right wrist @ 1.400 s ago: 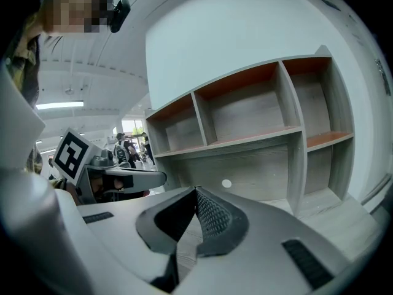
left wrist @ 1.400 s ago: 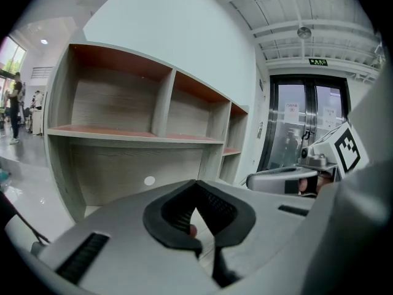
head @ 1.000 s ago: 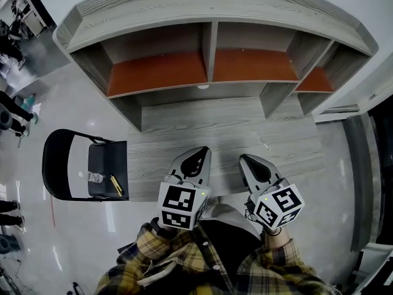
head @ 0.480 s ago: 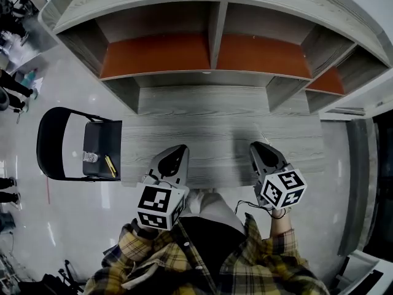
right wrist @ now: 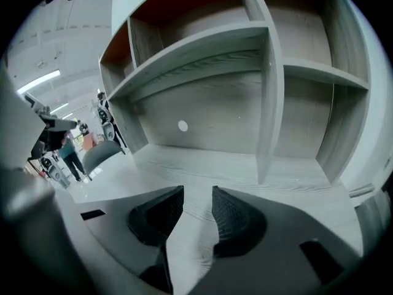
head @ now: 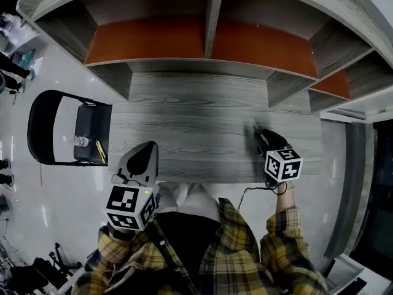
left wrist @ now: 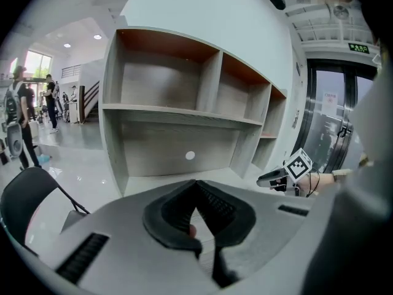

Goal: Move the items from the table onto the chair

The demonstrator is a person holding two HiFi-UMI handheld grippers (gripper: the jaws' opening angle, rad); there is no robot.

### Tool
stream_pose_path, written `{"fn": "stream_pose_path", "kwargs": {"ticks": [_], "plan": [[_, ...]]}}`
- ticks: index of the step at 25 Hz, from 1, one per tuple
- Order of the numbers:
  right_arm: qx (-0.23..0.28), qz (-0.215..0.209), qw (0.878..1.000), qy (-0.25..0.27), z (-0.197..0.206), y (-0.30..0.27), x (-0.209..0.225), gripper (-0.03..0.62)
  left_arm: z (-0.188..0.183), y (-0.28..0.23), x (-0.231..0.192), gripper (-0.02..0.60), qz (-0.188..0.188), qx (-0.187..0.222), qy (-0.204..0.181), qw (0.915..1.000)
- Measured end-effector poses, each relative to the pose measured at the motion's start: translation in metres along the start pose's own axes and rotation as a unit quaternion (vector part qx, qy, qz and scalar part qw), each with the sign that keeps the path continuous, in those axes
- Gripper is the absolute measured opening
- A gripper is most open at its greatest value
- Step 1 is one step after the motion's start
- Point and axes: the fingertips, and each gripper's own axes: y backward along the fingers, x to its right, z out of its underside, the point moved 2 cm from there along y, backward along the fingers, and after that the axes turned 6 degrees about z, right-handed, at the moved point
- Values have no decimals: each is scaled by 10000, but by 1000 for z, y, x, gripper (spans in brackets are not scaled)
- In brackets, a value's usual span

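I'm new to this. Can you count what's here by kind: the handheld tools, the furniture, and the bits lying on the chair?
Grippers: 2 (left gripper; right gripper, jaws have just been opening, nothing between them)
Chair: 1
Table with shelves: 1
Small things on the chair seat: 2 (clear item, yellow item)
Total: 6

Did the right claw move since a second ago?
Yes. The right claw went forward over the desk, away from its front edge toward the shelves. Its jaws have just been opening, with nothing between them.
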Motion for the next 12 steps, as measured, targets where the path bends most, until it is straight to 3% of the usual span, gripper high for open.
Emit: {"fn": "stream_pose_path", "kwargs": {"ticks": [12], "plan": [[-1429, 223, 9889, 356, 66, -58, 60, 140, 14, 2, -7, 3, -270, -199, 144, 9993]]}}
